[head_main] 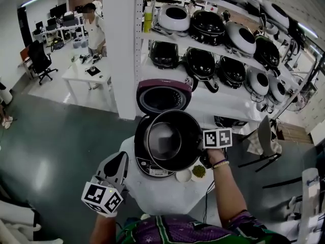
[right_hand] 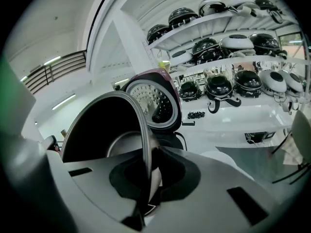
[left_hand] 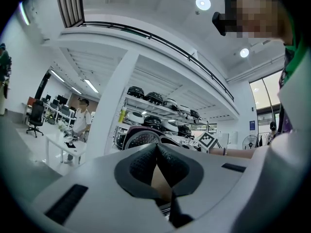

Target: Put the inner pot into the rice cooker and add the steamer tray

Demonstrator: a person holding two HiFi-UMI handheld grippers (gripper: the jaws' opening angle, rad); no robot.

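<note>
While clamping the right hand-held gripper (head_main: 201, 146) on the rim of the inner pot (head_main: 167, 139), hanging it just above the open rice cooker (head_main: 146, 162) on the counter (head_main: 170, 197), seemingly for lowering in; holding the left hand-held gripper (head_main: 119, 160) closed, empty, aside, leaving room.

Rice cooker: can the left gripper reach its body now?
Probably yes: the left gripper is just beside the rice cooker with nothing between them, and the inner pot, held by the right gripper, is above it.
</note>
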